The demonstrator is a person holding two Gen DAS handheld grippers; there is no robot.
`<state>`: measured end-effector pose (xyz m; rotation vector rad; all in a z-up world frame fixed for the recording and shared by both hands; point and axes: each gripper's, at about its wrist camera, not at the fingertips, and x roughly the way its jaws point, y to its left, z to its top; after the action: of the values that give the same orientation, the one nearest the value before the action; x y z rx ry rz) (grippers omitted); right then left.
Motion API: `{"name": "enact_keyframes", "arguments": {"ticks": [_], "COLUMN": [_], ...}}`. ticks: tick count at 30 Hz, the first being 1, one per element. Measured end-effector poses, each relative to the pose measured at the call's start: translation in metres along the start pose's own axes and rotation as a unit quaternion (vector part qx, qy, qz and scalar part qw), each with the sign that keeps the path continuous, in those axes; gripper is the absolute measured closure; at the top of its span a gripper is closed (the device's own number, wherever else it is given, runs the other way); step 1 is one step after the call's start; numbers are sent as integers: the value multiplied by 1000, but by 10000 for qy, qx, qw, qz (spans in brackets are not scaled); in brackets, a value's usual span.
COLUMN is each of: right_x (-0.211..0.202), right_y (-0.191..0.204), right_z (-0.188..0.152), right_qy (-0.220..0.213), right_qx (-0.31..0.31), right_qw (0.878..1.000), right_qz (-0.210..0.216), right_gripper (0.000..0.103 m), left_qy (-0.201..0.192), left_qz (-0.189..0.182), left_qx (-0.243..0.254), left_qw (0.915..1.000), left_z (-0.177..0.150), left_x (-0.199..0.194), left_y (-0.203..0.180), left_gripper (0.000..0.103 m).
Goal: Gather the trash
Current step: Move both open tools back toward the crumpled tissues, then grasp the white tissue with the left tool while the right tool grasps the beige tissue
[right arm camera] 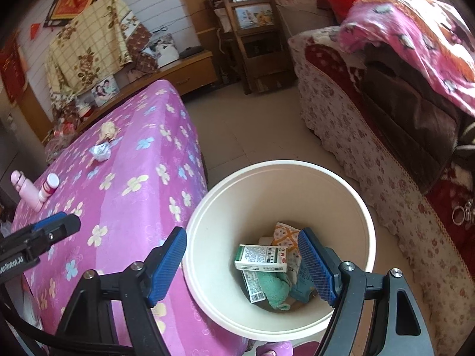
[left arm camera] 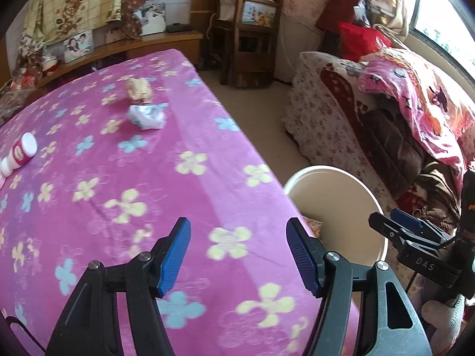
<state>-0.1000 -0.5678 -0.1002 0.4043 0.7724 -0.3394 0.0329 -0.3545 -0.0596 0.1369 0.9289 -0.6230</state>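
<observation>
A white bin [right arm camera: 285, 175] stands on the floor beside the table, holding a small carton [right arm camera: 261, 258], a green cloth and wrappers. My right gripper [right arm camera: 242, 262] is open and empty above the bin's mouth. My left gripper [left arm camera: 239, 253] is open and empty over the pink flowered tablecloth [left arm camera: 118, 184], near the bin's rim [left arm camera: 335, 175]. On the table lie a crumpled white wrapper [left arm camera: 147, 116], a crumpled beige paper [left arm camera: 139, 89] behind it, and a small white-capped bottle [left arm camera: 20, 154] lying on its side at the left.
A pink flask [right arm camera: 25, 190] stands next to the small bottle [right arm camera: 49, 187]. A sofa with blankets [right arm camera: 400, 95] is on the right. A wooden chair [left arm camera: 249, 38] and a low shelf [left arm camera: 133, 47] are at the back. Bare floor lies between table and sofa.
</observation>
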Motion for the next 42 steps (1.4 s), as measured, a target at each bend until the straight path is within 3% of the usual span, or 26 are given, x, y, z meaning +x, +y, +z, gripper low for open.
{"name": "enact_keyframes", "arguments": {"ticks": [6, 12, 22, 30, 32, 33, 35, 37, 38, 42], "right_x": [7, 19, 71, 121, 132, 135, 145, 154, 156, 167], "right_y": [31, 67, 113, 131, 138, 141, 147, 154, 157, 173], "right_z": [5, 27, 85, 115, 121, 123, 128, 133, 134, 146], "right_qy": [127, 311, 417, 521, 523, 521, 539, 569, 566, 540], "right_qx": [-171, -297, -817, -1004, -1061, -1084, -1104, -1115, -1128, -1133], "right_qw": [9992, 9963, 9914, 9889, 9883, 9881, 9878, 9874, 9874, 9867], "right_qz": [342, 748, 937, 964, 959, 956, 960, 971, 956, 1036], "right_gripper": [23, 23, 23, 23, 23, 23, 23, 23, 23, 23], "left_qy": [-9, 4, 115, 83, 110, 124, 78, 49, 41, -66], "left_qz": [197, 348, 875, 1137, 1133, 1094, 1057, 859, 793, 740], "left_qx": [-290, -582, -685, -718, -585, -522, -373, -269, -287, -483], "left_qw": [9994, 9977, 9937, 9909, 9918, 9925, 9937, 9959, 9964, 9961], "left_z": [3, 31, 100, 134, 137, 138, 138, 138, 138, 143], "left_x": [-4, 7, 81, 127, 136, 140, 142, 140, 137, 115], "left_y": [43, 83, 112, 125, 126, 125, 124, 125, 128, 157], "left_gripper": [35, 32, 32, 32, 36, 46, 54, 73, 78, 81]}}
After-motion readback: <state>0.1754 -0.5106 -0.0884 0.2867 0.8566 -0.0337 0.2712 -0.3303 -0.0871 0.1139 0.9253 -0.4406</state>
